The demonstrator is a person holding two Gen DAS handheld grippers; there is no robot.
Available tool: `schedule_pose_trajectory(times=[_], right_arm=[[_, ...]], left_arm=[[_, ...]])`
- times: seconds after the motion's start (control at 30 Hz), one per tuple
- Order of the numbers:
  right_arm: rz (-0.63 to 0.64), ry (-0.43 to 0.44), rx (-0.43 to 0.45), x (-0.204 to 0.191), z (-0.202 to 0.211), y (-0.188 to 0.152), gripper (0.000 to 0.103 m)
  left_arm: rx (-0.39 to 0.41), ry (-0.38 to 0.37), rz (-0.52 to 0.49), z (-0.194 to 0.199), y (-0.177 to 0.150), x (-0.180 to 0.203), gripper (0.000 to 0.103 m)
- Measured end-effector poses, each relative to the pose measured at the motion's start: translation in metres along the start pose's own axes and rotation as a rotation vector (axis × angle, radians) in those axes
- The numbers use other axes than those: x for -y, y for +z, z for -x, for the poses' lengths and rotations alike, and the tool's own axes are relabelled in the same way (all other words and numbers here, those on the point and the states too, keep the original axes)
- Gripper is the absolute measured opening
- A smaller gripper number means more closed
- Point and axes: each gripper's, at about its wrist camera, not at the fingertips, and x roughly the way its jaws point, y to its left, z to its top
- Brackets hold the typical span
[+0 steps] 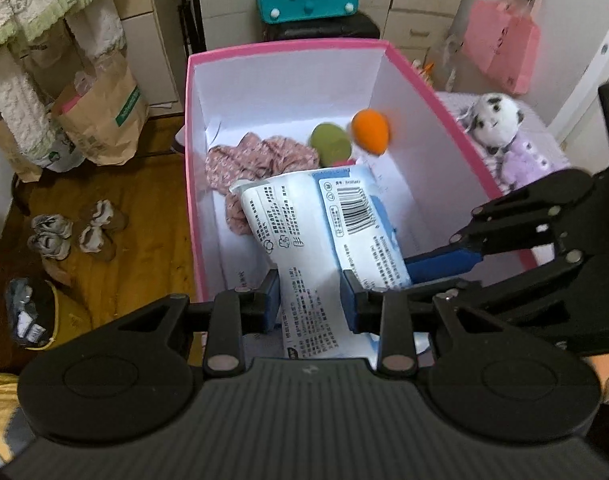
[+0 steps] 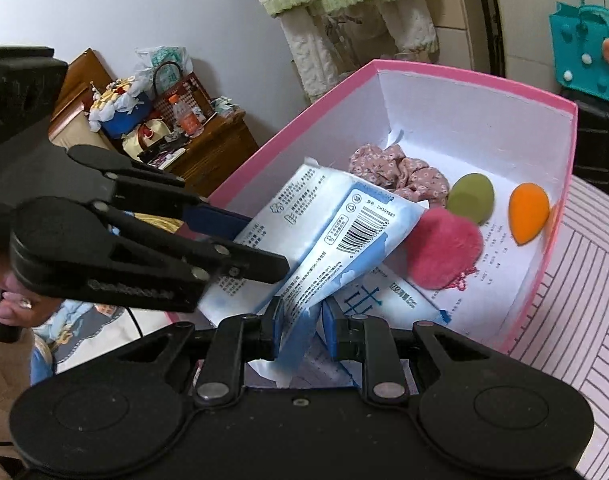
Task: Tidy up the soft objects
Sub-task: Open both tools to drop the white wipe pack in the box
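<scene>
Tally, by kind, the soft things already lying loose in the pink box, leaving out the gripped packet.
Egg-shaped sponges: 2, green and orange
Floral scrunchie: 1
Pink pompom: 1
Total: 4

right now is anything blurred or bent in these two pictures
Left wrist view: the orange sponge is smeared by motion blur, while the pack and its barcode stay sharp; the pink box rim bows from the fisheye. Right wrist view: mostly sharp, the orange sponge crisp, dark vignette in the corners, box walls curved.
</scene>
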Motion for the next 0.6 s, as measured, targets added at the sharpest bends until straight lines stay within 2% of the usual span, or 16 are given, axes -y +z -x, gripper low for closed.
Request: schedule_pose_trajectory(times=[0.07,0.17,0.3,0.6], right_arm=[[0.024,-0.006,-0.001,-0.003,-0.001,0.0,0.026],[0.064,0.001,-0.02,-0.009,-0.006,0.0,0.026],[0.035,0.015,-0.033,-0.001,-0.015,0.003,0.026],[0.064,-0.005,0.02,-0.002,0.009,-0.002,0.026]], left_arm=[[-0.003,0.018,-0.041,0.0,-0.001,0.003,0.035],[0.018,0.05,-0.07,0.003,-0.005,0.004,0.035],[0.05,0.093,-0.065,0.007,-0.006,0.004,0.038],[0.111,0.062,-0.02,0.027,-0.004,0.009,0.041]])
